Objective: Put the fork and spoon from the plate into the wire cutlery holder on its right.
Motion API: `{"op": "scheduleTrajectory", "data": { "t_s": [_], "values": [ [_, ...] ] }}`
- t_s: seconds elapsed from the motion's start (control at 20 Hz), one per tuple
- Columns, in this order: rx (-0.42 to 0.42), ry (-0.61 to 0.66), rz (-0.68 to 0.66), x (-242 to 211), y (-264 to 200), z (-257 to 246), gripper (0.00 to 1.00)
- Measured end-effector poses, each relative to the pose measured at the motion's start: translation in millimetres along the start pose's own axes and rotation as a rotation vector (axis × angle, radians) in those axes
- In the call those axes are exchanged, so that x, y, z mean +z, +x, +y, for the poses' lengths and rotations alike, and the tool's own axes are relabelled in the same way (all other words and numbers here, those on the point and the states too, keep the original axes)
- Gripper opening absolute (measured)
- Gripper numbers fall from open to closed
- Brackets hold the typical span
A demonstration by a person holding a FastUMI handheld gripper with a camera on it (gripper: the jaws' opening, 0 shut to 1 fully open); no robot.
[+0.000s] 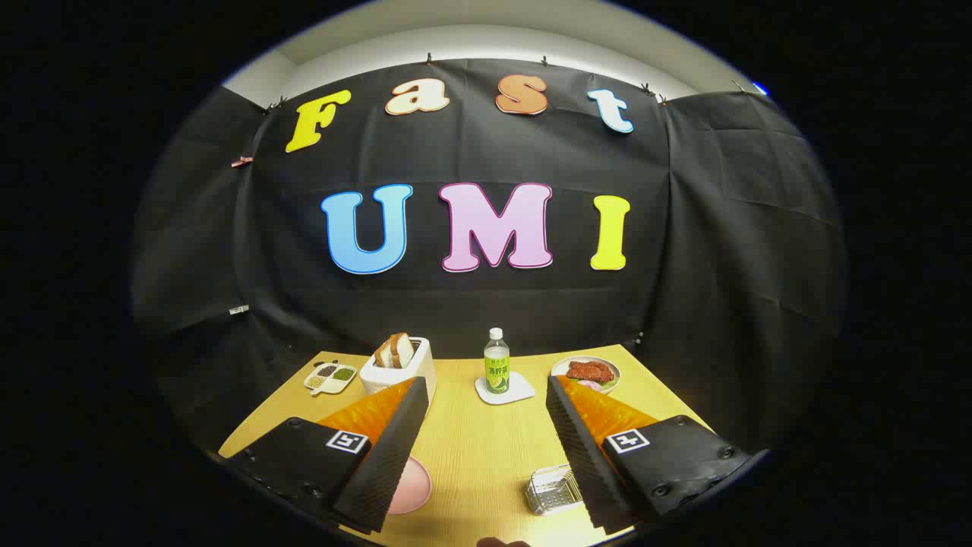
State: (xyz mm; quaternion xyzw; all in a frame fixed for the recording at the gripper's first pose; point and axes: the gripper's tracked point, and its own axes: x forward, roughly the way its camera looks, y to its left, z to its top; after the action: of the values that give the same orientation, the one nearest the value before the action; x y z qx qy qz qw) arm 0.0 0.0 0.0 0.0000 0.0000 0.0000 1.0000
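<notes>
Fingers spread wide above wooden table [471, 456], gripper [486, 448] pinching nothing. Pink plate [414, 486] partly hidden beneath left finger; fork and spoon not discernible on it. Wire cutlery holder [553, 490] just beside right finger, to right of plate, apparently holding nothing. Beyond fingers: white toaster [402, 372] holding bread slices [395, 351]; divided dish [331, 376] of small dark and green fillings beside toaster; bottle [497, 366] with green label upright on white coaster [516, 391], label writing too small to make out; plate with red-brown food [588, 371] behind right finger.
</notes>
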Motion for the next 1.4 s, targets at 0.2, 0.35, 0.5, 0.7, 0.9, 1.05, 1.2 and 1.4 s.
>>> {"op": "scheduleTrajectory", "data": {
  "t_s": [0.2,0.35,0.5,0.7,0.9,1.05,1.2,1.4],
  "values": [
    [0.009,0.008,0.011,-4.7,-3.9,2.8,0.97],
    [0.034,0.008,0.022,-9.1,-5.1,9.0,0.97],
    [0.053,0.018,0.038,-14.1,-4.7,14.7,0.97],
    [0.058,0.012,0.045,-18.2,-4.8,15.5,0.97],
    [0.047,0.015,0.062,-24.0,-4.5,13.6,0.98],
    [0.036,0.01,0.06,-23.9,-4.4,11.4,0.98],
    [0.024,0.015,0.064,-24.3,-1.4,9.1,0.97],
    [0.023,0.015,0.084,-28.9,6.1,13.4,0.97]
  ]
}}
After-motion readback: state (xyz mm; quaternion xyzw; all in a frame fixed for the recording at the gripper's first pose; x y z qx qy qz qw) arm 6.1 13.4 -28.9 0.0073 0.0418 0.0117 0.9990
